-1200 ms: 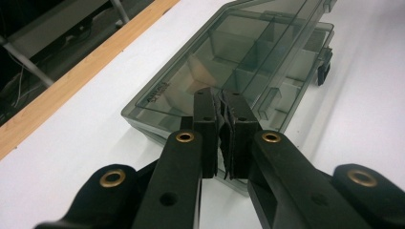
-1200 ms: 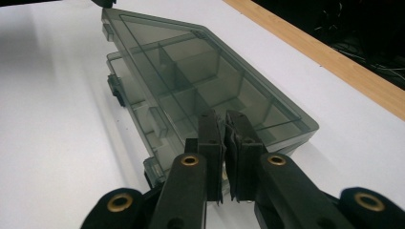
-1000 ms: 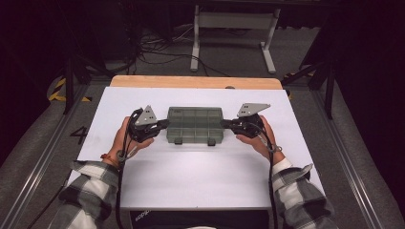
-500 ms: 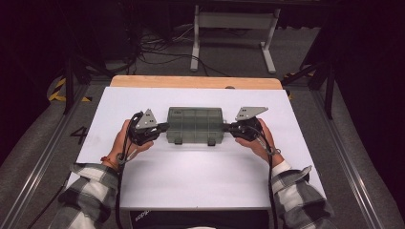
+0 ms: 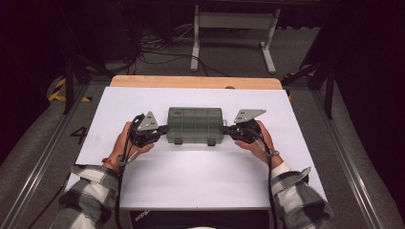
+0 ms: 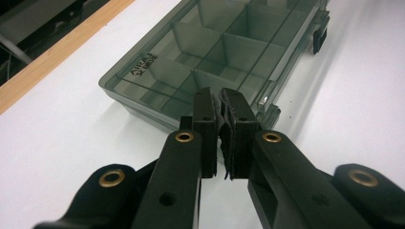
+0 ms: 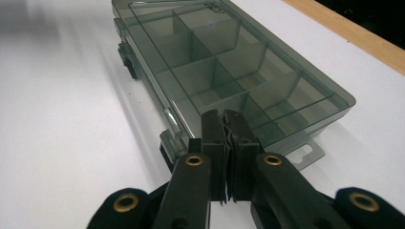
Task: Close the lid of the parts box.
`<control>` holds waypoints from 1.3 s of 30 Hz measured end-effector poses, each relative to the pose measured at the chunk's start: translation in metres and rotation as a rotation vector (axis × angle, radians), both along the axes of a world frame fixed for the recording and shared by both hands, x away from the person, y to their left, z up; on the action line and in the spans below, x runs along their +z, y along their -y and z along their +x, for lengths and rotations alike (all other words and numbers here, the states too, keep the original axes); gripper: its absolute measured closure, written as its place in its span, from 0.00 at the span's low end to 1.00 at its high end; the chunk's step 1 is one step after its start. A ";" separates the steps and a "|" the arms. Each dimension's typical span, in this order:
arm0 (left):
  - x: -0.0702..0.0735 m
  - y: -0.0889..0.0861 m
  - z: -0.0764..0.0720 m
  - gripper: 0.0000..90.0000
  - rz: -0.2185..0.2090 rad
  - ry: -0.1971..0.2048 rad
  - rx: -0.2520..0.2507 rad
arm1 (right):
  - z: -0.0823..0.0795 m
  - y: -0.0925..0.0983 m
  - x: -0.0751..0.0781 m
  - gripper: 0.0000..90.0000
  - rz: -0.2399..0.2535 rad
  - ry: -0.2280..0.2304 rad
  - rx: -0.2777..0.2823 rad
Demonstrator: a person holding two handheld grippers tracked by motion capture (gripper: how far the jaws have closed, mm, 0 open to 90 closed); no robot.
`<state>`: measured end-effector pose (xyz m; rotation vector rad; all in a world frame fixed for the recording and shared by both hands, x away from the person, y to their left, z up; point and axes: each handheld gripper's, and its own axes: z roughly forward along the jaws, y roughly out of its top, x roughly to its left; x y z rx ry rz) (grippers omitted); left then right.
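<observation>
The left gripper [image 5: 162, 129] has its fingers [image 6: 205, 119] pressed together on nothing, tips at the box's [image 5: 196, 125] left end. The closed box lies mid-bench [image 5: 191, 176]. The right gripper [image 5: 228, 129], fingers equally shut and empty, meets its right end.

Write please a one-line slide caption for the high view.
Two shut tongs, left and right, flank a closed smoky compartment box on a white table.

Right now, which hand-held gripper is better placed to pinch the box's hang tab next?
Right. The hang tab juts out just beside the right hand-held gripper's shut jaws; the left hand-held gripper sits at the opposite end of the box.
</observation>
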<state>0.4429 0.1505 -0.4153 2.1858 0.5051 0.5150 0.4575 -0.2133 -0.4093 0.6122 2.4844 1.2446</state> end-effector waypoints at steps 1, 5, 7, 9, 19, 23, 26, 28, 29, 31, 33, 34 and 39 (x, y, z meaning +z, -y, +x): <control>-0.001 0.000 0.000 0.95 0.002 -0.003 0.001 | 0.000 0.000 -0.001 0.98 -0.004 0.001 -0.001; -0.002 0.000 0.000 0.94 0.011 0.000 -0.003 | 0.000 0.000 -0.001 0.97 -0.009 0.000 -0.004; -0.004 0.000 -0.001 0.94 0.014 -0.004 0.001 | -0.001 -0.001 -0.002 0.97 -0.016 0.002 -0.002; -0.005 0.001 -0.001 0.94 0.016 -0.006 0.001 | -0.001 -0.002 -0.003 0.97 -0.023 0.001 -0.003; -0.008 0.003 -0.002 0.95 0.022 -0.008 -0.004 | -0.002 -0.003 -0.006 0.97 -0.030 0.000 -0.005; -0.011 0.003 -0.002 0.95 0.027 -0.009 -0.003 | -0.003 -0.004 -0.007 0.97 -0.035 -0.002 -0.005; -0.012 0.003 -0.002 0.95 0.027 -0.011 -0.004 | -0.003 -0.004 -0.008 0.97 -0.036 -0.002 -0.004; -0.013 0.003 -0.003 0.95 0.026 -0.012 0.000 | -0.003 -0.004 -0.009 0.97 -0.039 -0.001 -0.004; -0.014 0.002 -0.003 0.95 0.023 -0.011 -0.001 | -0.003 -0.004 -0.009 0.97 -0.042 -0.001 -0.005; -0.014 0.002 -0.003 0.95 0.019 -0.011 -0.002 | -0.003 -0.004 -0.009 0.98 -0.043 0.001 -0.005; -0.014 0.002 -0.003 0.95 0.017 -0.008 -0.001 | -0.003 -0.004 -0.009 0.98 -0.040 0.002 -0.006; -0.015 0.002 -0.003 0.95 0.011 -0.006 0.001 | -0.003 -0.004 -0.010 0.98 -0.040 0.004 -0.006; -0.017 0.000 -0.003 0.96 -0.012 -0.007 0.008 | -0.004 -0.005 -0.010 0.98 -0.039 0.012 -0.010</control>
